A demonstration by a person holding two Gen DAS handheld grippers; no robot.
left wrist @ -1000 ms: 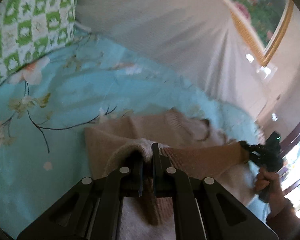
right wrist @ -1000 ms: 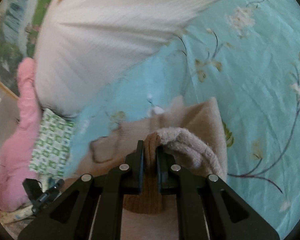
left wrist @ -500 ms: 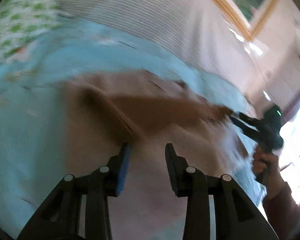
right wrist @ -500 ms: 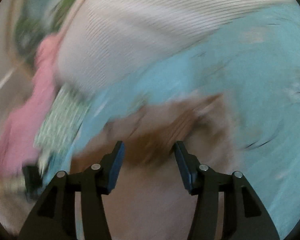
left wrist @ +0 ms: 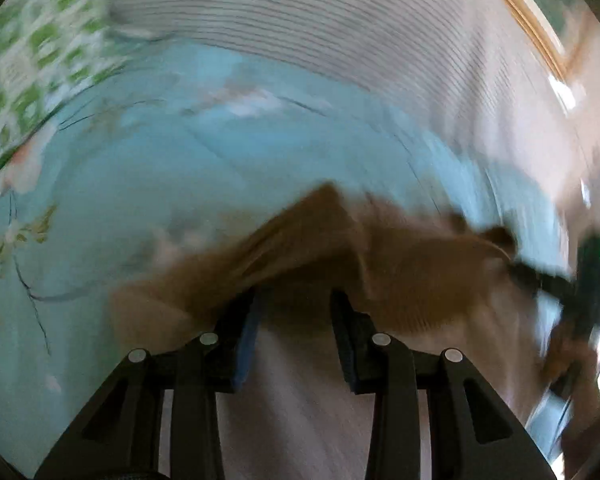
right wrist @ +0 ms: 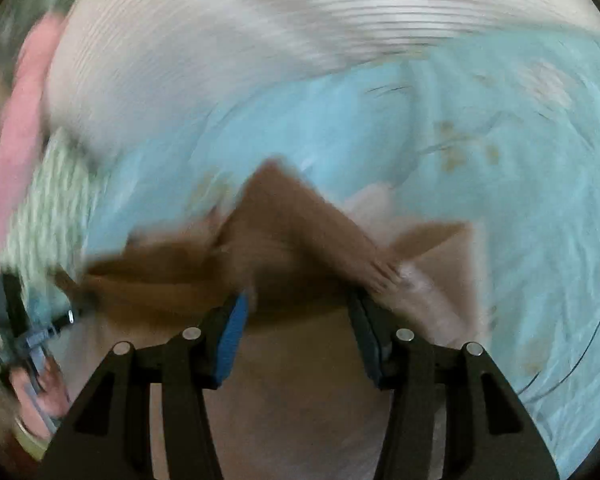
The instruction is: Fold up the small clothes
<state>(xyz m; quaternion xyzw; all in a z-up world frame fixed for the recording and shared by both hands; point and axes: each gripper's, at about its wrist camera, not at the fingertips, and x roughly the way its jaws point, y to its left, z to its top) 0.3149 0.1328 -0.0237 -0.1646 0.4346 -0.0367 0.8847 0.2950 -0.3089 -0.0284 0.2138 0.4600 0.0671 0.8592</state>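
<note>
On the blue floral bedsheet (left wrist: pixel 147 184), the tan garment (left wrist: pixel 400 264) lies at twelve o'clock of both grippers, seemingly mid-fold through the blur. My left gripper (left wrist: pixel 295 320) and right gripper (right wrist: pixel 300 320) are released, empty. I'd let it settle, then flatten the crease.

No legible text, labels, brand marks, nos. or signs in either wrist view. Both frames motion-blurred; fabric prints are floral/check patterns only, no characters.
</note>
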